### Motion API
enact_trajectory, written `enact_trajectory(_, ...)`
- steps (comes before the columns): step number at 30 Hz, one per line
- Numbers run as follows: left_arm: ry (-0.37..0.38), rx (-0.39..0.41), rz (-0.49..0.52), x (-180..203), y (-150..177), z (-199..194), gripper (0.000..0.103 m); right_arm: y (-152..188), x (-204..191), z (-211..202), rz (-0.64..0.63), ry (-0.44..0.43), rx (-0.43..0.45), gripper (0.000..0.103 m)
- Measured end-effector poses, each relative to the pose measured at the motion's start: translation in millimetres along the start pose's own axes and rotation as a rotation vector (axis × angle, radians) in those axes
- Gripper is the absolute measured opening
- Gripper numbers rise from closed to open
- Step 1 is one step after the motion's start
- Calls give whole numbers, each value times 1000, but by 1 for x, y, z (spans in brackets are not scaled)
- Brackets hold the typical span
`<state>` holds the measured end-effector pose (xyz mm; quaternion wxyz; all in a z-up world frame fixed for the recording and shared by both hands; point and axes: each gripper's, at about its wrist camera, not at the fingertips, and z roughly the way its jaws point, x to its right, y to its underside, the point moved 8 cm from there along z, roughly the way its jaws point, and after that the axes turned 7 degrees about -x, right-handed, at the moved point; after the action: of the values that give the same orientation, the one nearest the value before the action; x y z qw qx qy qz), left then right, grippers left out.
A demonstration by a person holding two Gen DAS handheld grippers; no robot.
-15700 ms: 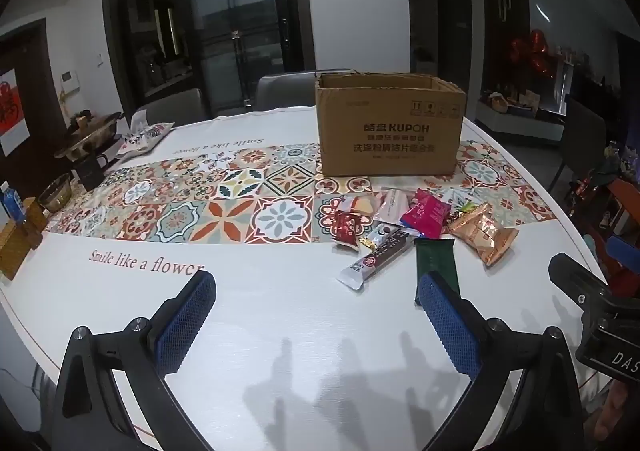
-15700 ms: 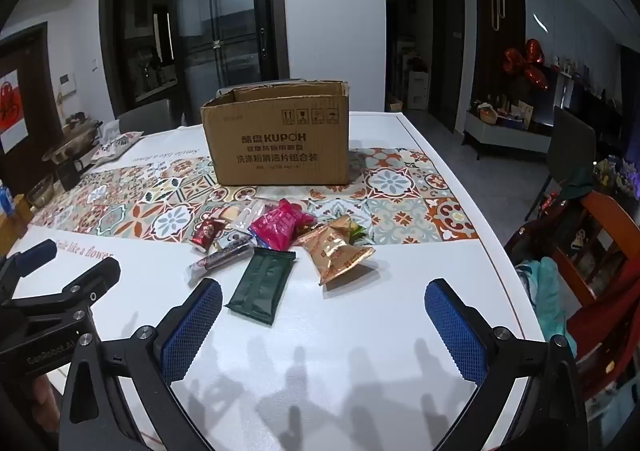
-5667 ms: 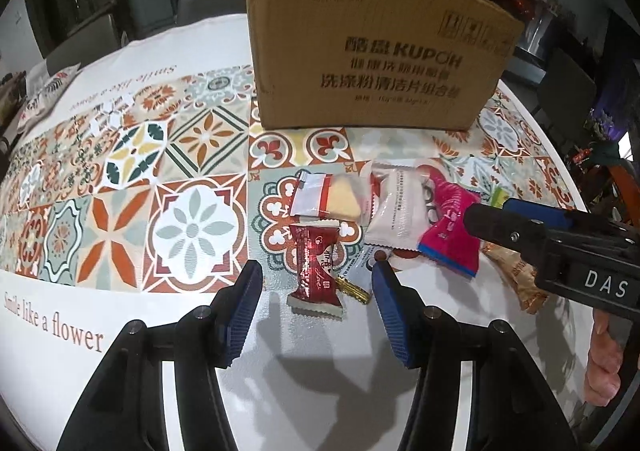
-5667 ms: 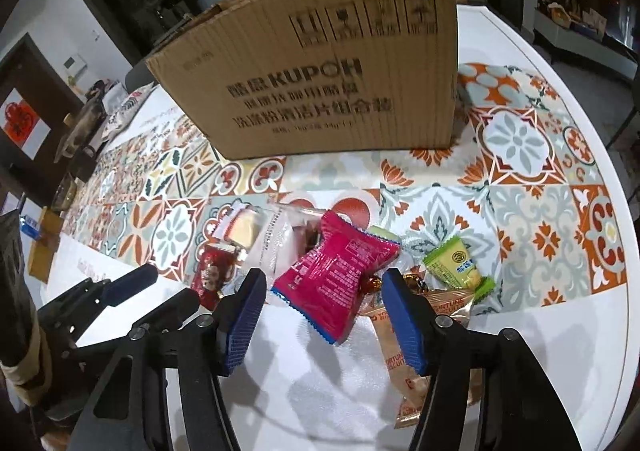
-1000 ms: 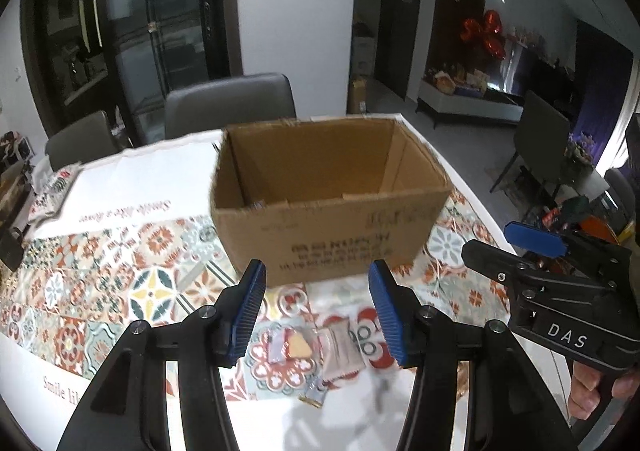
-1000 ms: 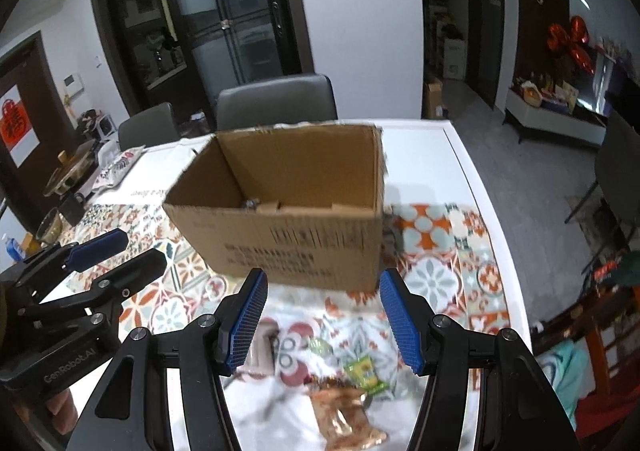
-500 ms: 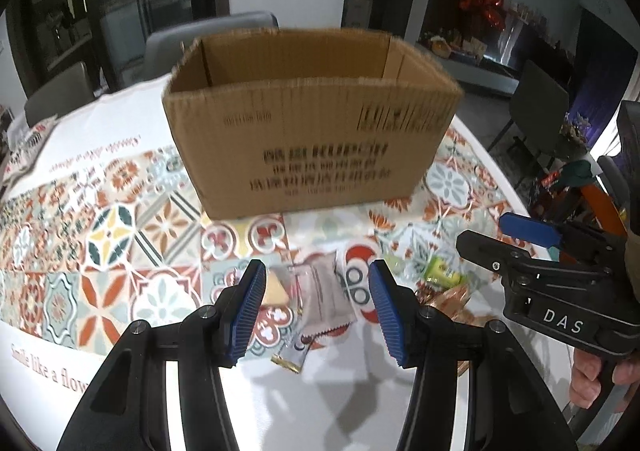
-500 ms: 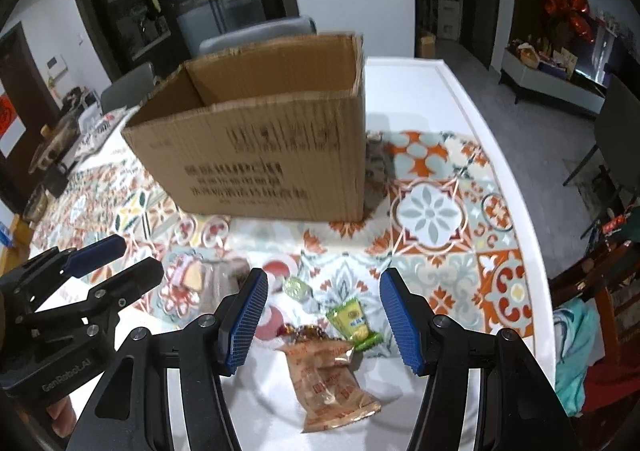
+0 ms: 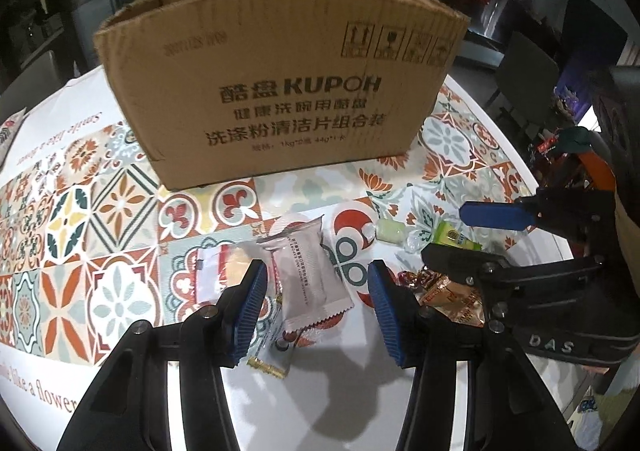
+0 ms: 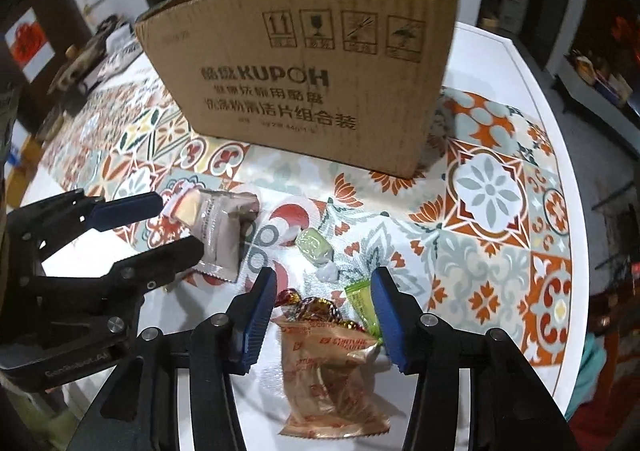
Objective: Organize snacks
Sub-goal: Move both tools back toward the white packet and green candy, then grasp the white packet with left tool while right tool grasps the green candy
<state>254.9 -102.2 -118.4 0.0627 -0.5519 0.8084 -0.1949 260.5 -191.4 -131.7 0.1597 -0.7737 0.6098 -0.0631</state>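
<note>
The left gripper [image 9: 314,305], jaws closing, is straddling the white packet [image 9: 308,275]; the right gripper [image 10: 324,317], jaws closing, is straddling the orange packet [image 10: 328,375]; neither is gripped.

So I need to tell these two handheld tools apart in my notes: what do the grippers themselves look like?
Both match: black angular frames with silver screws, and two fingers lined with ribbed blue pads. The left gripper carries pale lettering reading roughly "GenRobot.AI" on its side, seen from the right wrist. The right gripper shows "DAS" in pale letters, seen from the left wrist. No cables or sleeves show.
</note>
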Motion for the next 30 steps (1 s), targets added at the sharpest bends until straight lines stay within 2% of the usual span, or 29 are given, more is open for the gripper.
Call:
enact_trajectory(6,-18,-49,16,2,-8,22,47,-5,-5,17,-98,-16,-46,42)
enact_trajectory(13,-35,-95,13,-5,-12,41,46,-11,-9,35,-151,-38,-66,40)
enact_trajectory(17,-43,-109,13,-5,-16,50,46,-16,-10,41,-183,-19,-63,39)
enact_trajectory(20,-44,-119,10,-5,-18,53,44,-19,-9,43,-195,-9,-59,37)
enact_trajectory(30,-52,-123,10,-1,-21,62,33,-18,-10,50,-161,-51,-69,26)
